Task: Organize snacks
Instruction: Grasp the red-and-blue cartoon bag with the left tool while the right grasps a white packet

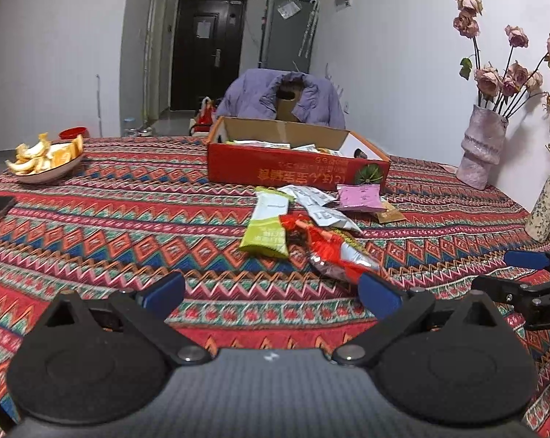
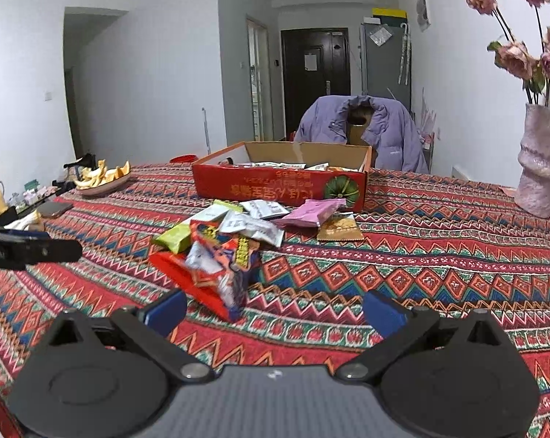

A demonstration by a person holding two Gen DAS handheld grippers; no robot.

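The left hand-held gripper (image 1: pixel 271 294) hangs with jaws spread wide and empty; the snack pile (image 1: pixel 304 219) lies at its 12 o'clock, the red packet (image 1: pixel 329 248) nearest. The right hand-held gripper (image 2: pixel 275 310) is likewise wide and empty, a red packet (image 2: pixel 209 270) just ahead. Behind, a red box (image 2: pixel 278 189) holds several packets. A plate of peel (image 1: pixel 45 164) sits at 10 o'clock on the patterned surface (image 1: pixel 129 219), a vase (image 1: pixel 483 146) at 2.

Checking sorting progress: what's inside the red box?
Inside the red box, several pale snack packets show above the front wall; anything lower is hidden by it.
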